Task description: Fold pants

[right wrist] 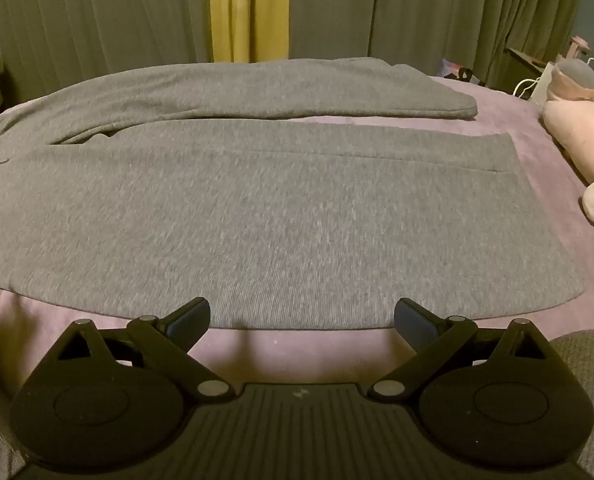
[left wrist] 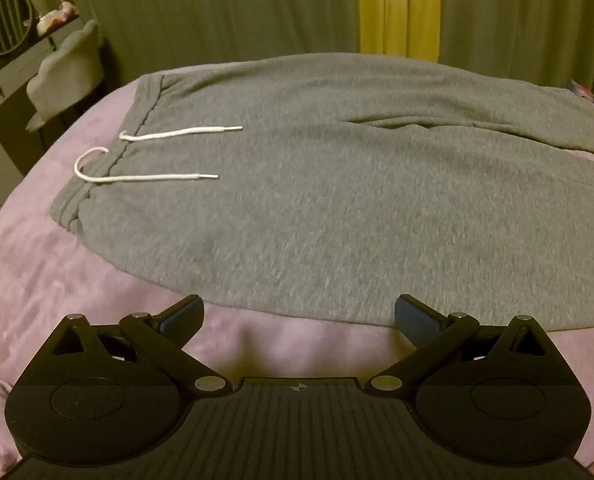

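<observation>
While both tools hang spread over the near edge with nothing between the jaws, no fold has started, so I read this as the approach before the first grasp.

Bed (left wrist: pixel 37 264): pink cover, carries everything; curtains (left wrist: pixel 217 8) behind it.

Pants (left wrist: pixel 317 200): grey sweatpants laid flat across the bed, waistband (left wrist: pixel 97 184) at the left of the left view, legs running right. In the right view the two legs are parted: far leg (right wrist: pixel 297 92) angles away, near leg (right wrist: pixel 297 220) lies straight, a strip of bed showing between them toward the cuffs. Some creasing at the crotch. Near hem ends well short of the pillows (right wrist: pixel 577 128) on the right.

Left tool (left wrist: pixel 299 312): wide open, tilted down, just shy of the pants' near edge at the hip end. Not touching cloth as far as I can tell.

Right tool (right wrist: pixel 301 314): same, wide open, over the near edge of the near leg, further toward the cuff.

Drawstrings (left wrist: pixel 157 156): two white cords lying loose on top of the front, tips pointing toward the legs.

Next move, my guess: lengthwise fold, near leg onto far leg. Needs both tools down on the near edge, each pinching both layers, then lift and carry across together so the edge stays straight. Risk: catching one layer only, or dragging the bed cover along.
</observation>
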### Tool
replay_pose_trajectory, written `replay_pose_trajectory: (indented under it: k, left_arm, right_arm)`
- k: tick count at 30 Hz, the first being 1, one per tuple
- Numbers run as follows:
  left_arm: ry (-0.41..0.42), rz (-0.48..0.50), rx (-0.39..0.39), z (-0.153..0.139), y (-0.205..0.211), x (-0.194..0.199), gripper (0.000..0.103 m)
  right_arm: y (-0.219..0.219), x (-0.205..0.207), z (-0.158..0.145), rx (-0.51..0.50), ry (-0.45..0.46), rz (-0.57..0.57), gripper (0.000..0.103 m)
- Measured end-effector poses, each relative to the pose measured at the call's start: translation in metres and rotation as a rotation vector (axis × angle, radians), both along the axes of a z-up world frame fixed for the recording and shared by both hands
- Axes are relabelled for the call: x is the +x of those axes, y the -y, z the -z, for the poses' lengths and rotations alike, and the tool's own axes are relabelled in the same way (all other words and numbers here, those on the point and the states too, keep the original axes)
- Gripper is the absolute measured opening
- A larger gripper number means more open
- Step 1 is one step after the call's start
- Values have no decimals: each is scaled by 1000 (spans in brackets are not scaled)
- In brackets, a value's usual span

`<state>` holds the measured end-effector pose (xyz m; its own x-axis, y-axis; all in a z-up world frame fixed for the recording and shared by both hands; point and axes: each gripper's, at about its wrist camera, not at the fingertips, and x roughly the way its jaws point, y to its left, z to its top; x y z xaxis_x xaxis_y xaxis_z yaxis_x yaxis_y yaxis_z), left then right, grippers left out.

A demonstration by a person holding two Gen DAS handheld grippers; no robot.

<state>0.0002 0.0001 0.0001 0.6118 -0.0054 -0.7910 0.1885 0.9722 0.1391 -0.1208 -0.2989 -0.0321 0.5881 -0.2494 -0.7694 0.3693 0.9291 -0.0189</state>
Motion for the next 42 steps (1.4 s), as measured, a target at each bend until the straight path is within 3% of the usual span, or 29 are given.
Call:
replay_pose_trajectory:
  k: [42]
  left_arm:
    - [-1, 1, -3, -1, 0, -2, 103]
  right_arm:
    - [-4, 8, 4, -36, -40, -11, 99]
